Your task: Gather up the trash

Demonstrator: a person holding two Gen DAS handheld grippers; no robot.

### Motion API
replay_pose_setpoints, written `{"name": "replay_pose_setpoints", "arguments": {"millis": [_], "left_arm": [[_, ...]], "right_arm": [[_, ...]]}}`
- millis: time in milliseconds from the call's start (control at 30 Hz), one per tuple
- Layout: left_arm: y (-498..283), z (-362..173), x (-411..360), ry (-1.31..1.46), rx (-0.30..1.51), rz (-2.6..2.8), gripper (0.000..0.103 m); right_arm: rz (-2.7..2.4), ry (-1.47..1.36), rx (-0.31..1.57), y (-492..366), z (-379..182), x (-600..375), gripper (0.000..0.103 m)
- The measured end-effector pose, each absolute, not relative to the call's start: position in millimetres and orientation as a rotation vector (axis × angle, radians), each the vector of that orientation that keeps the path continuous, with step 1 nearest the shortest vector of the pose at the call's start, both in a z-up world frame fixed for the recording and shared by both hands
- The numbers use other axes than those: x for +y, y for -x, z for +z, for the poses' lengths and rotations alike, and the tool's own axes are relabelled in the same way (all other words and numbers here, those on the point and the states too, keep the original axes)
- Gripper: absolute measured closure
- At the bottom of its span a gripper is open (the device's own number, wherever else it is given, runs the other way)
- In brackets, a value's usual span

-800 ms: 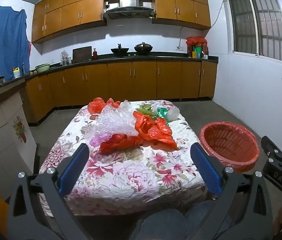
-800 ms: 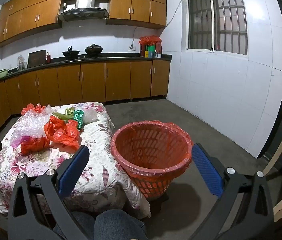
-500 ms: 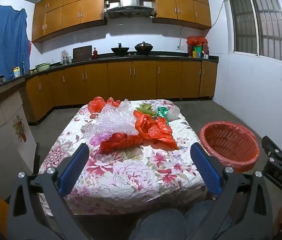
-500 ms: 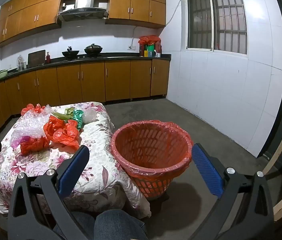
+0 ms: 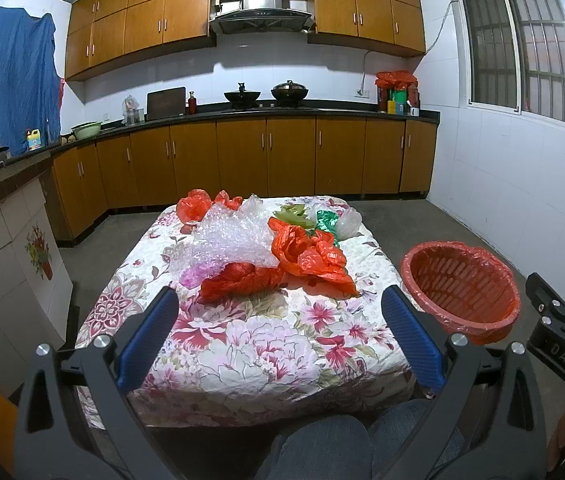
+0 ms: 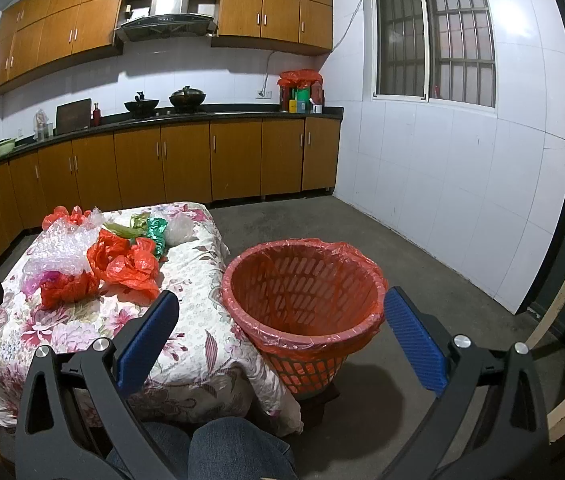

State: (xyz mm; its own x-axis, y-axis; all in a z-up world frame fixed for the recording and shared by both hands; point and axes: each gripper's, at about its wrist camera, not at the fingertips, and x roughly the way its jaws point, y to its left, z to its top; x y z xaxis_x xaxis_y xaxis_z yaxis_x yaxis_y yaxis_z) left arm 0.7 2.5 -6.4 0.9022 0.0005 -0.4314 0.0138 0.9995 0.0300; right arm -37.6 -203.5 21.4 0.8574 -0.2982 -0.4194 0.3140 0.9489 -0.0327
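Nothing has moved in the last moment, so collecting has not begun. My left hand-held gripper (image 5: pixel 280 322) and right hand-held gripper (image 6: pixel 282 324) hang released and empty. Crumpled red plastic bags (image 5: pixel 308 254) and bubble wrap (image 5: pixel 230 242) lie mid-table (image 5: pixel 242 356); the lined basket (image 6: pixel 302 292) stands just beside its right edge, floor open beyond.

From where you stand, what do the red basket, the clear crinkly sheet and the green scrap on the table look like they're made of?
Red basket: moulded plastic lattice, lined with a thin red film bag folded over its rim.
Clear sheet: bubble wrap, going by its pebbled, translucent surface.
Green scrap: shiny, creased; probably foil or metallised wrapper.
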Motion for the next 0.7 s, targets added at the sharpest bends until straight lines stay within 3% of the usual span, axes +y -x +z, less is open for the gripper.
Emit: {"name": "replay_pose_setpoints", "arguments": {"millis": [700], "left_arm": [[-2.0,-5.9,3.0,-0.029,0.452,-0.006,0.004]], "right_arm": [[-0.321,-0.039,0.438,36.9,20.7,-204.3,0.002]]}}
